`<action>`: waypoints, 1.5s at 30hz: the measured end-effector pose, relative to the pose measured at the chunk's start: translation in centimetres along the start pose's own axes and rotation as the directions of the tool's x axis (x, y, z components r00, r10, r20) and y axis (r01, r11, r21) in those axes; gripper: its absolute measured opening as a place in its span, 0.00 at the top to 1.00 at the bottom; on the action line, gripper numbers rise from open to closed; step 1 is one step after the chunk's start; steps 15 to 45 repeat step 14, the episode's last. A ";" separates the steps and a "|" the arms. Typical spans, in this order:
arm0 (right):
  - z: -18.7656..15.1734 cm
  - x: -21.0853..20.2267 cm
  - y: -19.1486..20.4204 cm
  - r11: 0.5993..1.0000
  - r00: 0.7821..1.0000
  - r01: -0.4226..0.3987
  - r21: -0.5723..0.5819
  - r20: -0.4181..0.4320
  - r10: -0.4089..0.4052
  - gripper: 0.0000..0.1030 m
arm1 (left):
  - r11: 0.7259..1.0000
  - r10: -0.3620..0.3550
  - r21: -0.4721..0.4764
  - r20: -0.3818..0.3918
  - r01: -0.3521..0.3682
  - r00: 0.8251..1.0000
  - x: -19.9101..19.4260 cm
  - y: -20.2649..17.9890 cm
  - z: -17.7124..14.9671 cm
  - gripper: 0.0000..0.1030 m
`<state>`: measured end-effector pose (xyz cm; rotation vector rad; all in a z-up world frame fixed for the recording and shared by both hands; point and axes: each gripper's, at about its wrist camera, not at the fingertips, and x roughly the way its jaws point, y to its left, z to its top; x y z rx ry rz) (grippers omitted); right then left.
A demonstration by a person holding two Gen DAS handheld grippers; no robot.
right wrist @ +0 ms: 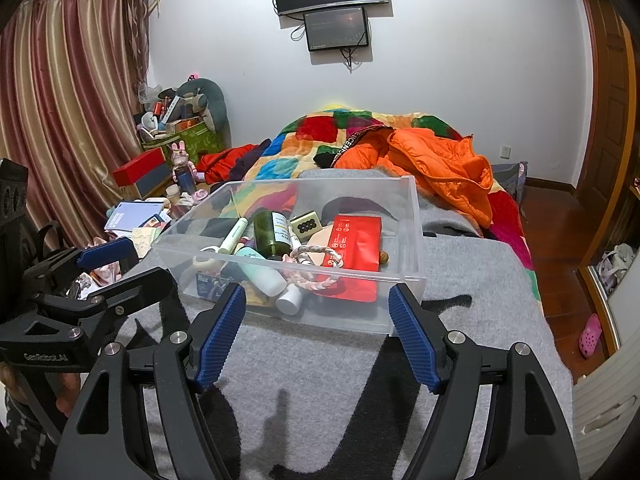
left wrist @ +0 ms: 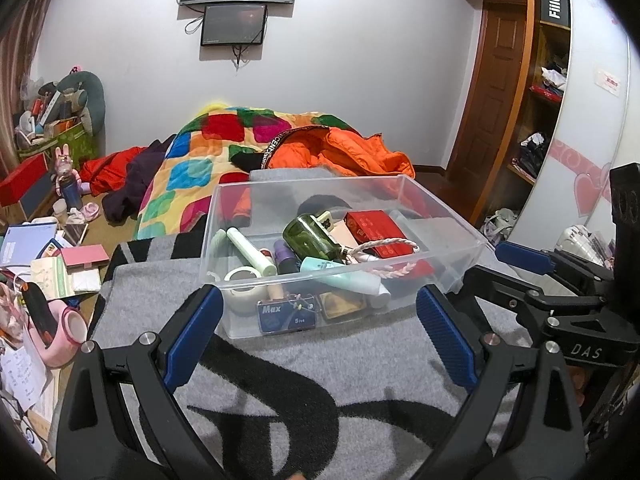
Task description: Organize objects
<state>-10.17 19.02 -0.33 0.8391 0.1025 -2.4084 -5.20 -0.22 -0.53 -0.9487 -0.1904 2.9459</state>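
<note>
Clear box (left wrist: 440,216) on grey blanket (left wrist: 320,368) already held bottle, tubes, red packet; blanket otherwise bare. Left tongs (left wrist: 320,328) and right tongs (right wrist: 316,336) released, empty. Judged nearly complete.

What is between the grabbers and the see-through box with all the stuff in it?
Nothing visible. Both the left hand-held gripper and the right hand-held gripper stand open with only bare grey blanket before the clear box. To reach the things inside, though, they would have to go over its near wall.
</note>
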 end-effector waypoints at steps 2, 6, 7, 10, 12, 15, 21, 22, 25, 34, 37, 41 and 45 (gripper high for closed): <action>0.0 0.0 0.0 1.000 1.000 0.001 0.000 -0.001 -0.001 0.31 | 1.000 -0.008 -0.005 -0.004 0.008 1.000 0.1 0.1 0.0 0.05; 0.0 0.0 0.0 1.000 1.000 0.002 0.001 -0.002 -0.002 0.31 | 1.000 0.002 -0.015 -0.009 -0.003 1.000 0.3 0.3 -0.2 0.05; 0.0 0.1 0.1 1.000 1.000 0.002 0.001 -0.003 -0.002 0.30 | 1.000 0.005 -0.016 -0.011 -0.005 1.000 0.3 0.3 -0.2 0.05; 0.0 0.0 0.3 1.000 1.000 0.001 0.003 -0.006 -0.001 0.30 | 1.000 0.005 -0.016 -0.013 -0.006 1.000 0.4 0.2 -0.4 0.05; 0.0 0.0 0.5 1.000 1.000 0.001 0.002 -0.007 -0.001 0.29 | 1.000 0.003 -0.013 -0.016 -0.003 1.000 0.3 0.2 -0.5 0.05; 0.0 0.0 0.5 1.000 1.000 0.001 0.002 -0.007 -0.001 0.28 | 1.000 0.002 -0.008 -0.020 -0.003 1.000 0.3 0.1 -0.5 0.04; 0.0 0.0 0.5 1.000 1.000 0.001 0.002 -0.007 -0.001 0.28 | 1.000 0.002 -0.008 -0.020 -0.003 1.000 0.3 0.1 -0.5 0.04; 0.0 0.0 0.5 1.000 1.000 0.001 0.002 -0.007 -0.001 0.28 | 1.000 0.002 -0.008 -0.020 -0.003 1.000 0.3 0.1 -0.5 0.04; 0.0 0.0 0.5 1.000 1.000 0.001 0.002 -0.007 -0.001 0.28 | 1.000 0.002 -0.008 -0.020 -0.003 1.000 0.3 0.1 -0.5 0.04; 0.0 0.0 0.5 1.000 1.000 0.001 0.002 -0.007 -0.001 0.28 | 1.000 0.002 -0.008 -0.020 -0.003 1.000 0.3 0.1 -0.5 0.04; 0.0 0.0 0.5 1.000 1.000 0.001 0.002 -0.007 -0.001 0.28 | 1.000 0.002 -0.008 -0.020 -0.003 1.000 0.3 0.1 -0.5 0.04; 0.0 0.0 0.5 1.000 1.000 0.001 0.002 -0.007 -0.001 0.28 | 1.000 0.002 -0.008 -0.020 -0.003 1.000 0.3 0.1 -0.5 0.04; 0.0 0.0 0.5 1.000 1.000 0.001 0.002 -0.007 -0.001 0.28 | 1.000 0.002 -0.008 -0.020 -0.003 1.000 0.3 0.1 -0.5 0.04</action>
